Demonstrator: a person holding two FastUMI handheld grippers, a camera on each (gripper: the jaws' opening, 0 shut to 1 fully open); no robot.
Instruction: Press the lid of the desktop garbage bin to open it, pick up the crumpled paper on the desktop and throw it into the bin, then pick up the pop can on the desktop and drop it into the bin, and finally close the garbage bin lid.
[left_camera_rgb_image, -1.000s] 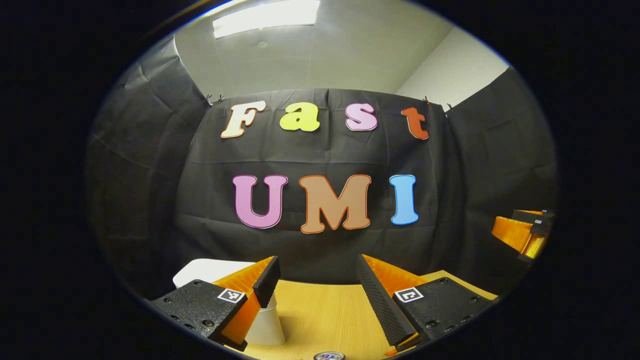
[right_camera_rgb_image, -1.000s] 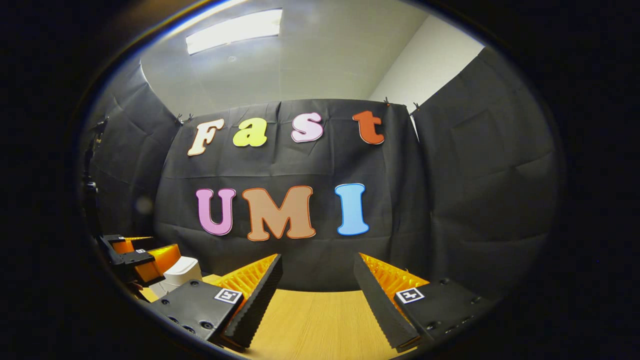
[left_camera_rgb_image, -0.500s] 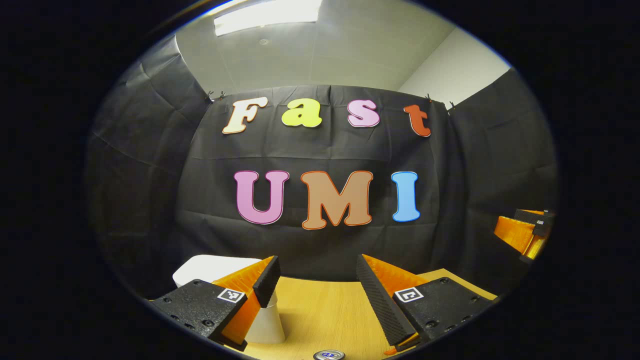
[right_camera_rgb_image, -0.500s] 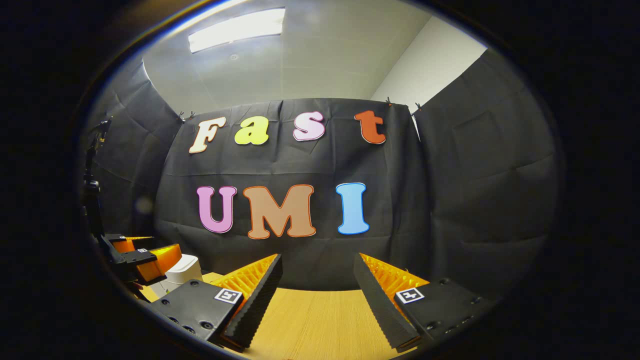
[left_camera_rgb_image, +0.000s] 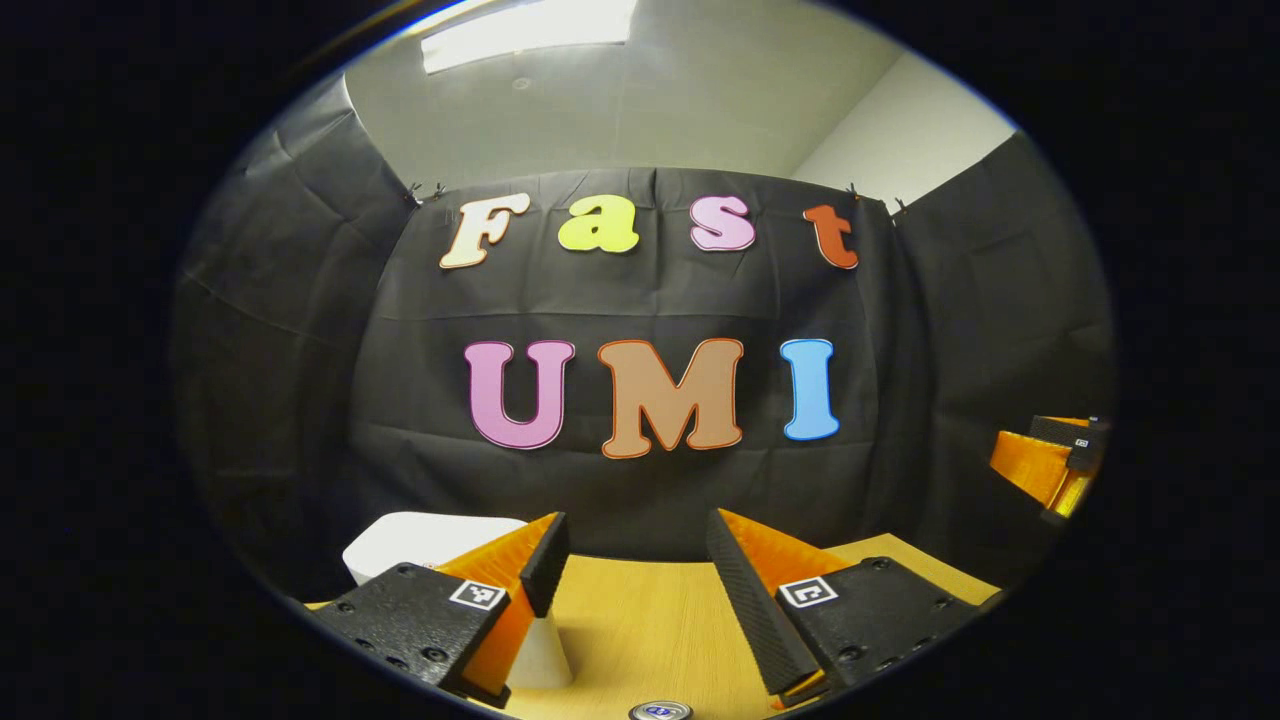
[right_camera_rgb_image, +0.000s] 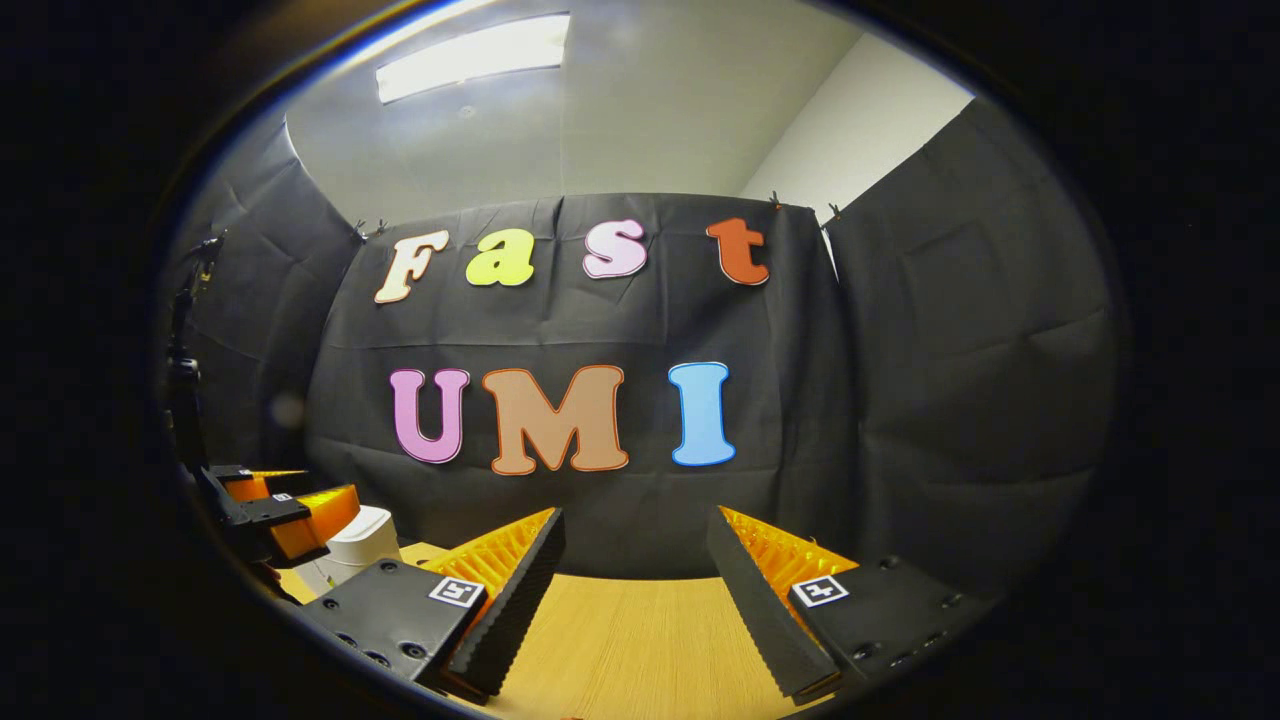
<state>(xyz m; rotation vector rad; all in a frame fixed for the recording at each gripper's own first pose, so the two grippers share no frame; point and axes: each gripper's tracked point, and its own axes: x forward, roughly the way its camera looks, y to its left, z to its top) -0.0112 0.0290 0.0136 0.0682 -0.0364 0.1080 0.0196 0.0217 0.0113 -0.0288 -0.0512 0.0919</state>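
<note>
A recording booth: black cloth walls (left_camera_rgb_image: 300, 330) clipped around a wooden desktop (right_camera_rgb_image: 640, 640).

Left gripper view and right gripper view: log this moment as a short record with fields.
left gripper: open, nothing held, above the table
right gripper: open, nothing held
bin: white, lid down, behind the left gripper's left finger
can: silver top at the bottom edge, on the table
table: light wood

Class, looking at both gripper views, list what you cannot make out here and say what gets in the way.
- Bin, left gripper view: its front is hidden behind the left gripper; lid state unclear.
- Can, left gripper view: cut off by the bottom edge, top alone visible.
- Bin, right gripper view: small, partly behind the other gripper.
</note>
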